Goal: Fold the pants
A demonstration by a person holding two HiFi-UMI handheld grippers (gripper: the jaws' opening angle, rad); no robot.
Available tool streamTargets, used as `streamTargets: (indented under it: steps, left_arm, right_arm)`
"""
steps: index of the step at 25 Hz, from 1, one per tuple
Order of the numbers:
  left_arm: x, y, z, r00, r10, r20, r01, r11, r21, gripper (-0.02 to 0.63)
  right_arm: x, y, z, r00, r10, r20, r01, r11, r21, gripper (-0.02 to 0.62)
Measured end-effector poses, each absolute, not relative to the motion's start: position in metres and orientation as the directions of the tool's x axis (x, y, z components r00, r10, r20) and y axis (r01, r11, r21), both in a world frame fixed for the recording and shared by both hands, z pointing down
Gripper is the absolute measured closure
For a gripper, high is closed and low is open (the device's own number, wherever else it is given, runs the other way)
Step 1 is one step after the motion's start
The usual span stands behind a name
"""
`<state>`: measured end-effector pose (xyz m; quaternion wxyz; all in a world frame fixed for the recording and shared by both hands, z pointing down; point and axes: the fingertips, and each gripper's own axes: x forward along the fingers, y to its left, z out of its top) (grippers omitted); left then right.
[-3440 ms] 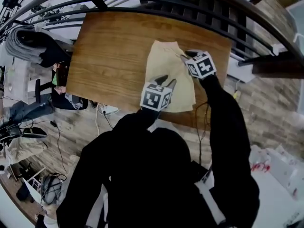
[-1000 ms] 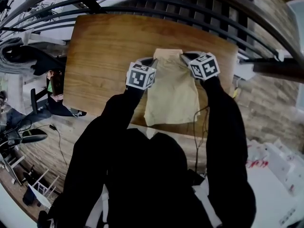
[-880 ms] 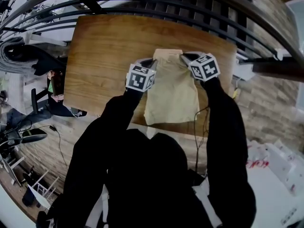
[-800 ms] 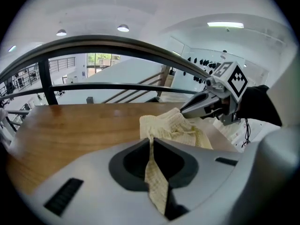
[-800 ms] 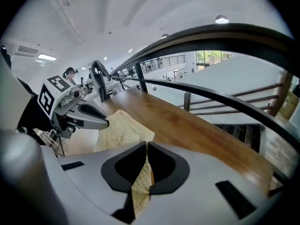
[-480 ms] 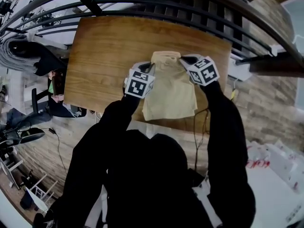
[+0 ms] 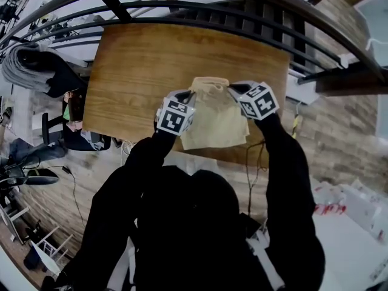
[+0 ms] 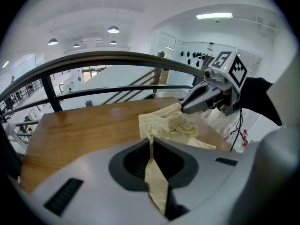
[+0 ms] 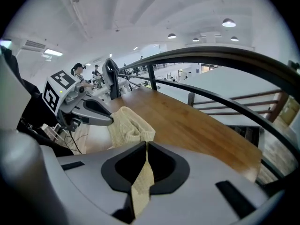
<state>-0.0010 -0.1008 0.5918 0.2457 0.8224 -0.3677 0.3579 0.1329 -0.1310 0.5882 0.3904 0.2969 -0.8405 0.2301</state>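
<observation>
Cream-yellow pants (image 7: 216, 125) lie on the wooden table (image 7: 145, 65) close to its near edge. Their far end is raised off the wood and bunched between the two grippers. My left gripper (image 7: 189, 96) is shut on the left corner of that end; in the left gripper view a strip of the cloth (image 8: 171, 123) runs down into the left gripper (image 8: 151, 143). My right gripper (image 7: 234, 89) is shut on the right corner, with the fabric (image 9: 129, 121) pinched in the right gripper (image 9: 146, 148). Each gripper view shows the other gripper across the raised cloth.
A dark curved metal railing (image 7: 200, 8) runs just beyond the table's far edge. Dark clothing and a chair (image 7: 36, 65) stand left of the table, with cables on the floor (image 7: 130, 144). White objects (image 7: 357, 217) sit at the lower right.
Both grippers have come up and back toward the person, carrying the pants' far end with them. The visible flat part of the pants has grown shorter.
</observation>
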Motion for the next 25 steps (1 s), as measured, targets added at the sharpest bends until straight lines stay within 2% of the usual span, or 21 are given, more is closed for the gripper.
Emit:
streamTargets:
  steps: [17, 25]
  left_arm:
    - [0.012, -0.021, 0.595, 0.514, -0.429, 0.743, -0.770, -0.613, 0.179, 0.580]
    - [0.019, 0.011, 0.613, 0.500, -0.390, 0.773, -0.750, -0.641, 0.162, 0.580]
  right_arm:
    - [0.135, -0.054, 0.589, -0.516, -0.361, 0.777, -0.669, 0.737, -0.102, 0.577]
    - [0.135, -0.014, 0.604, -0.510, -0.345, 0.788, -0.679, 0.725, -0.121, 0.577]
